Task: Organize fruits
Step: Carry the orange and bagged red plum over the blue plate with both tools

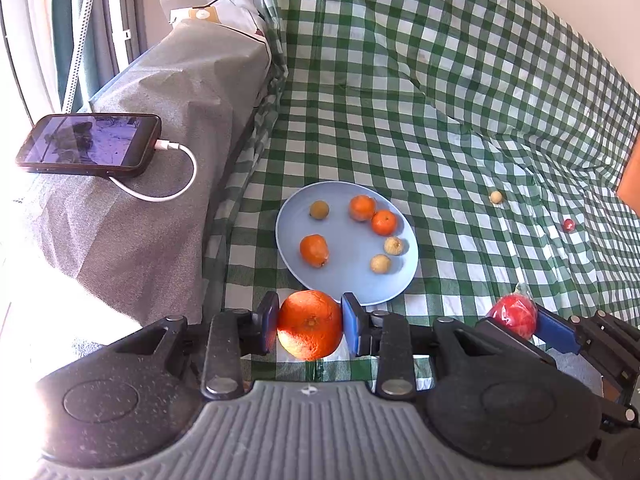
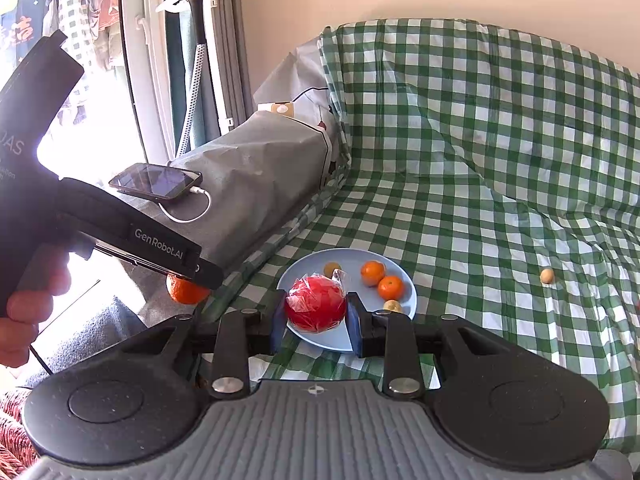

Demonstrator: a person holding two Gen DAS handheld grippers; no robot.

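My left gripper (image 1: 310,324) is shut on a large orange (image 1: 309,322), held just in front of a pale blue plate (image 1: 344,280). The plate lies on the green checked cloth and holds three small oranges (image 1: 314,250) and three small pale round fruits (image 1: 394,246). My right gripper (image 2: 316,314) is shut on a red fruit wrapped in clear plastic (image 2: 316,308), above the near edge of the plate (image 2: 332,338). In the left wrist view that red fruit (image 1: 514,314) and the right gripper show at the lower right. The left gripper's orange (image 2: 186,290) peeks out below its body at the left.
A small pale fruit (image 1: 496,197) and a small red fruit (image 1: 568,224) lie loose on the cloth to the right. A phone (image 1: 88,144) on a white cable rests on a grey covered ledge (image 1: 160,220) at the left. A hand (image 2: 28,304) holds the left gripper.
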